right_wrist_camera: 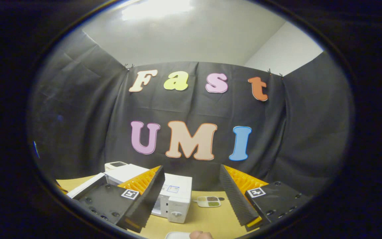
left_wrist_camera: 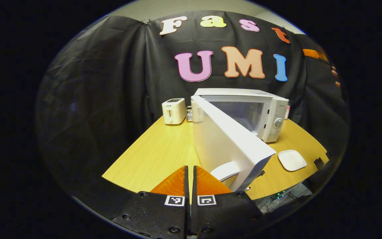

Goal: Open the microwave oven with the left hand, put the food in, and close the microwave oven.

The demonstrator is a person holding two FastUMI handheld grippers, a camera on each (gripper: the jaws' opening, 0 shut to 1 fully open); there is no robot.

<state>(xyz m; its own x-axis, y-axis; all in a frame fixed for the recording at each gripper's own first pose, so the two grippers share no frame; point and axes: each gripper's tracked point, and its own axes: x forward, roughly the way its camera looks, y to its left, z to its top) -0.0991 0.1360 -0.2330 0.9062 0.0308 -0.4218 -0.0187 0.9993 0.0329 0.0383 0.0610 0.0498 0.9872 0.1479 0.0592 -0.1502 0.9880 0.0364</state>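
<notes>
A: Status of the microwave oven (left_wrist_camera: 264, 113)?

B: It stands at the back of the counter (left_wrist_camera: 158, 152), right of centre in the left gripper view. Its door (left_wrist_camera: 225, 142) is swung wide open toward the viewer, with the cavity exposed.

A: Left gripper (left_wrist_camera: 190, 176)?

B: Fingers pressed together, nothing between them. It is held low over the near edge of the counter, just beside the door's free edge.

A: Right gripper (right_wrist_camera: 191, 196)?

B: Fingers spread wide apart, holding nothing, raised above the counter and facing the booth wall.

A: Food?

B: A white plate (left_wrist_camera: 292, 160) lies on the counter right of the door. Its contents cannot be determined. A toaster (left_wrist_camera: 173, 111) stands left of the oven.
</notes>
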